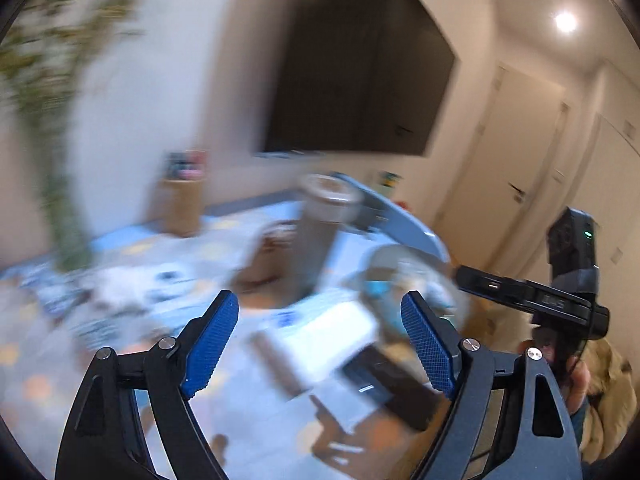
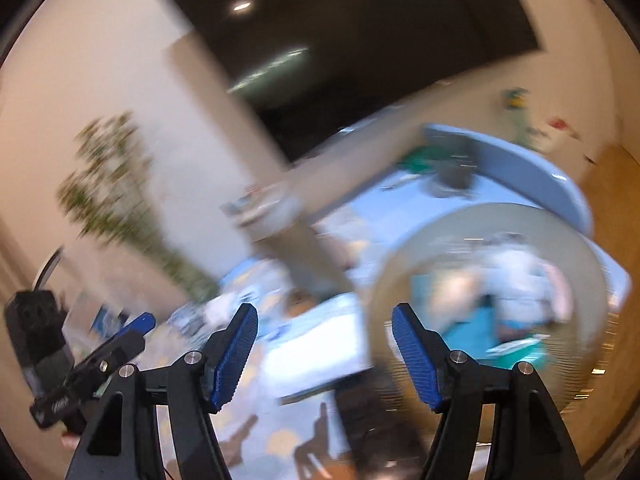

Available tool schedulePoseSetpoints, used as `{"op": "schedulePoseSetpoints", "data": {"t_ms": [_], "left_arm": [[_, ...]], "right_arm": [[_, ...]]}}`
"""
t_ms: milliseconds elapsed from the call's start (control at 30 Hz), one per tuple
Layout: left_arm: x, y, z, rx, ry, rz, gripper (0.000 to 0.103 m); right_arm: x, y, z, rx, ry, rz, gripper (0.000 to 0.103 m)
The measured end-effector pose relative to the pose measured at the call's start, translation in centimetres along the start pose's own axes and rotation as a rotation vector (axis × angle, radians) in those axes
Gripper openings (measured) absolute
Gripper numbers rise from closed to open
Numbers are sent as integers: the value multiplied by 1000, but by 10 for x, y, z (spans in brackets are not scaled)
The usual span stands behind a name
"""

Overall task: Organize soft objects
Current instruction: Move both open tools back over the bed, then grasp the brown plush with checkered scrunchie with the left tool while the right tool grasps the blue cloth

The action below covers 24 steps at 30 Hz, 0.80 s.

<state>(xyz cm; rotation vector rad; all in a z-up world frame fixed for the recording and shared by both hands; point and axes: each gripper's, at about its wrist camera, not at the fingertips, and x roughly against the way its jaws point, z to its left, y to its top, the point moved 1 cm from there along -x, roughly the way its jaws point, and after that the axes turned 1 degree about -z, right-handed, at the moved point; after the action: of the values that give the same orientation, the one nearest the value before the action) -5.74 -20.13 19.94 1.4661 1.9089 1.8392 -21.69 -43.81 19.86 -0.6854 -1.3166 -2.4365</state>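
Note:
Both views are smeared by motion. A round mesh basket [image 2: 492, 292] stands on the blue play mat [image 2: 372, 208], with pale blue, teal and pink soft things blurred inside it. It also shows ahead of my left gripper's right finger, basket [image 1: 404, 272]. Pale soft things [image 1: 120, 296] lie on the mat [image 1: 132, 244] to the left. My left gripper [image 1: 320, 308] is open with nothing between its blue pads [image 1: 212, 340]. My right gripper [image 2: 324, 316] is open and empty too, its right pad [image 2: 416, 352] in front of the basket.
A white flat box [image 1: 332, 332] and dark flat items [image 1: 384, 380] lie just below the grippers. A grey cylinder [image 1: 320, 232], a cardboard box [image 1: 180, 208], a blue curved board [image 1: 400, 216], a plant [image 2: 120, 200] and a wall screen [image 1: 360, 64] stand behind. Doors [image 1: 512, 168] are at right.

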Motion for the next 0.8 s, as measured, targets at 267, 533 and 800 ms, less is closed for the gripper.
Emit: {"op": "schedulePoseSetpoints", "data": {"t_ms": [267, 533, 800], "left_arm": [[83, -14, 121, 126, 238, -55, 83], [47, -43, 192, 220, 239, 67, 83], [-73, -62, 217, 225, 202, 245, 82]], "right_arm": [[-51, -37, 111, 206, 122, 122, 68], [-128, -80, 190, 295, 227, 287, 68], [-219, -139, 218, 346, 233, 388, 69]]}}
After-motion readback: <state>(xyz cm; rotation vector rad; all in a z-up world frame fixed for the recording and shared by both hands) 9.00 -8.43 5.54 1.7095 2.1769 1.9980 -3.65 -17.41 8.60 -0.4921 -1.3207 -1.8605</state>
